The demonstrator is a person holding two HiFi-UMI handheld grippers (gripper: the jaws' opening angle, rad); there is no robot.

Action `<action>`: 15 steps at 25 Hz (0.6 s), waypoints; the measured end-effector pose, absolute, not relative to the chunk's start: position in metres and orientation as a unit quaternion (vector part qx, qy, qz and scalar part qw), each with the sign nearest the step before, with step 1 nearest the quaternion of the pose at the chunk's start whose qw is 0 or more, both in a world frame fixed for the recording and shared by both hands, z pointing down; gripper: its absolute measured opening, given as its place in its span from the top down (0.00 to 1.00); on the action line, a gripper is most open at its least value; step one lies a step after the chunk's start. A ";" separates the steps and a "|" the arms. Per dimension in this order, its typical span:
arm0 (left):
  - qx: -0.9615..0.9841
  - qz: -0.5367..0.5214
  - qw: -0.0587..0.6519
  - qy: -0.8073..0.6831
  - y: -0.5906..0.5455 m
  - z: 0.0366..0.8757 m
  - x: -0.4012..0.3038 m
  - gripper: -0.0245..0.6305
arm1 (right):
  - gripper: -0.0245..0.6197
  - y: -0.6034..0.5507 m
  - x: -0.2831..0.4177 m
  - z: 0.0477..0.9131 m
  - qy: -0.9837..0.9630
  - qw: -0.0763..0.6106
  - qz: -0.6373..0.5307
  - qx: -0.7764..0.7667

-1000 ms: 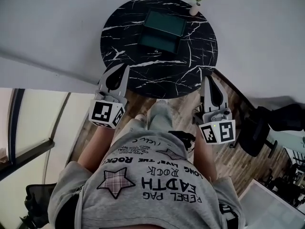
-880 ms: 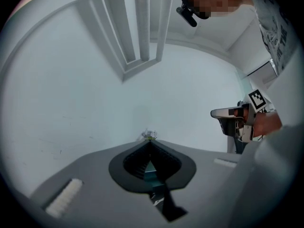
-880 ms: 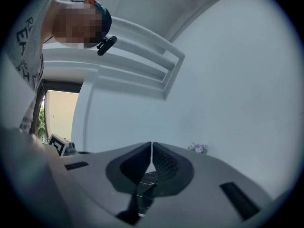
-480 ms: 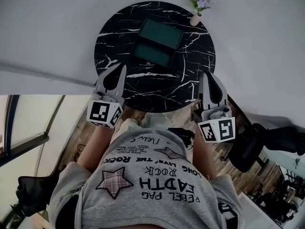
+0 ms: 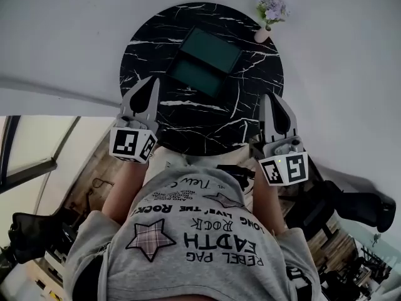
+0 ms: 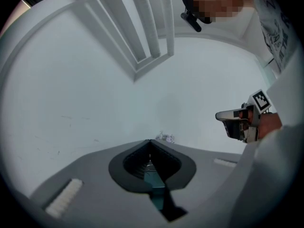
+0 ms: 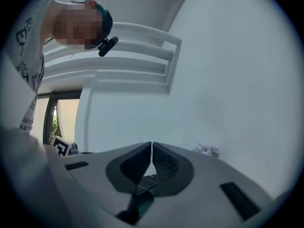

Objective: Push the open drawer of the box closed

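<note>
**Status.** Dark green box [image 5: 213, 42] sat on the round black marble table [image 5: 250, 115], toward the far side, slightly left of ctr. Its drawer [image 5: 193, 75] stood pulled out toward the person, front edge facing the near-left rim. A small vase of flowers [image 5: 268, 19] stood at the far-right rim, apart from the box.

**Grippers.** L gripper [image 5: 151, 85] was clenched, tips meeting w/ nothing between them. It hovered over the near-left rim, short of the drawer. R gripper [image 5: 274, 100] was likewise clenched and empty, over the near-right rim, well apart from the box. Both pointed roughly level, toward the wall.

**Step in hand (judged).** Approach; no contact w/ the drawer yet.

**Procedure for a clean push.**
1. Use the L gripper; it was the nearer one.
2. Keep jaws closed so the joined tips act as one blunt pusher.
3. Drop to drawer-front height before advancing; a high approach would ride over the edge.
4. Meet the front face near its mid-width. An off-ctr push would probably skew the drawer or turn the whole box.
5. Push along the drawer's slide axis, which ran diagonal in the head view.
6. The box looked light, so if it slides, brace its far side w/ the R gripper, keeping clear of the vase.
</note>
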State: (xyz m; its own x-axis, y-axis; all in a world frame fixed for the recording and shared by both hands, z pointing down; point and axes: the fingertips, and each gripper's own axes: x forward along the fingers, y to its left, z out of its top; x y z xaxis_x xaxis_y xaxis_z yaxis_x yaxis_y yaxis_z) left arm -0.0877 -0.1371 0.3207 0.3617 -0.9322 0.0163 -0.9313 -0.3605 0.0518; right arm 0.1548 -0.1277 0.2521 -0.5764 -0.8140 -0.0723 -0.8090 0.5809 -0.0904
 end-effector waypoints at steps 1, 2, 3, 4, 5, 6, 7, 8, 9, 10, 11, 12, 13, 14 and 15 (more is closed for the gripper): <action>0.825 -0.007 0.029 -0.564 -0.139 0.323 -0.086 0.95 | 0.94 -0.132 0.155 0.252 0.889 0.052 -0.024 -0.454; 0.825 -0.004 0.031 -0.565 -0.142 0.325 -0.084 0.95 | 0.94 -0.135 0.155 0.252 0.891 0.051 -0.025 -0.451; 0.824 0.000 0.034 -0.565 -0.144 0.328 -0.083 0.95 | 0.94 -0.138 0.155 0.252 0.891 0.050 -0.025 -0.450; 0.824 0.003 0.036 -0.566 -0.145 0.332 -0.082 0.95 | 0.94 -0.140 0.155 0.254 0.892 0.049 -0.026 -0.449; 0.825 0.004 0.038 -0.564 -0.147 0.335 -0.081 0.95 | 0.94 -0.142 0.155 0.256 0.892 0.048 -0.027 -0.448; 0.827 0.003 0.039 -0.560 -0.148 0.337 -0.080 0.95 | 0.94 -0.144 0.155 0.257 0.892 0.047 -0.029 -0.449; 0.832 0.000 0.040 -0.554 -0.150 0.338 -0.078 0.95 | 0.94 -0.146 0.154 0.258 0.892 0.047 -0.029 -0.449; 0.837 -0.005 0.041 -0.545 -0.151 0.338 -0.076 0.95 | 0.94 -0.147 0.154 0.259 0.891 0.046 -0.030 -0.451; 0.842 -0.009 0.044 -0.538 -0.153 0.339 -0.075 0.95 | 0.94 -0.148 0.154 0.259 0.890 0.046 -0.031 -0.453; 0.846 -0.013 0.046 -0.531 -0.154 0.339 -0.074 0.95 | 0.94 -0.148 0.153 0.259 0.888 0.046 -0.032 -0.456; 0.849 -0.015 0.048 -0.526 -0.156 0.339 -0.073 0.95 | 0.94 -0.149 0.153 0.260 0.887 0.046 -0.034 -0.458; 0.851 -0.014 0.047 -0.523 -0.158 0.339 -0.072 0.95 | 0.94 -0.150 0.152 0.260 0.886 0.047 -0.036 -0.460; 0.853 -0.009 0.045 -0.519 -0.161 0.339 -0.071 0.95 | 0.94 -0.151 0.151 0.260 0.885 0.047 -0.037 -0.462; 0.855 -0.003 0.043 -0.516 -0.163 0.340 -0.069 0.95 | 0.94 -0.152 0.150 0.261 0.884 0.047 -0.038 -0.463; 0.857 0.001 0.041 -0.514 -0.165 0.341 -0.068 0.95 | 0.94 -0.153 0.149 0.261 0.884 0.047 -0.039 -0.464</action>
State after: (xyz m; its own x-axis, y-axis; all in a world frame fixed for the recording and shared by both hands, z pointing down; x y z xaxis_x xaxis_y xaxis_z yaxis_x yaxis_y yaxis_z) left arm -0.0679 -0.1648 0.3410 0.4726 -0.8802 0.0433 -0.8803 -0.4693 0.0688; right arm 0.1488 -0.1533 0.2612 -0.5659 -0.8232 -0.0465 -0.8157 0.5672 -0.1133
